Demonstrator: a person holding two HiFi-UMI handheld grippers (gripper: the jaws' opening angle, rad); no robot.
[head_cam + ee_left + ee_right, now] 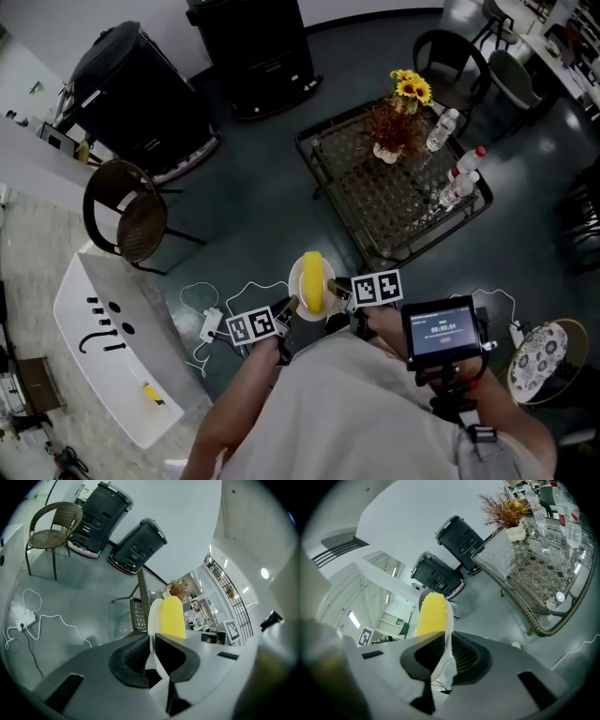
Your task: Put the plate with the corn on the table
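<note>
A small white plate (298,277) with a yellow corn cob (313,280) on it hangs in the air above the grey floor, held from both sides. My left gripper (292,305) is shut on the plate's left rim, seen edge-on as the plate (154,616) with the corn (173,617) beyond the jaws. My right gripper (336,290) is shut on the opposite rim, where the plate (448,623) and the corn (431,615) show again. The wicker glass-topped table (403,187) stands ahead and to the right, apart from the plate.
On the table are a potted sunflower (405,112) and three water bottles (459,178). A wicker chair (131,217) stands at the left, two black machines (141,94) at the back, a white counter (112,347) near left, cables (216,309) on the floor.
</note>
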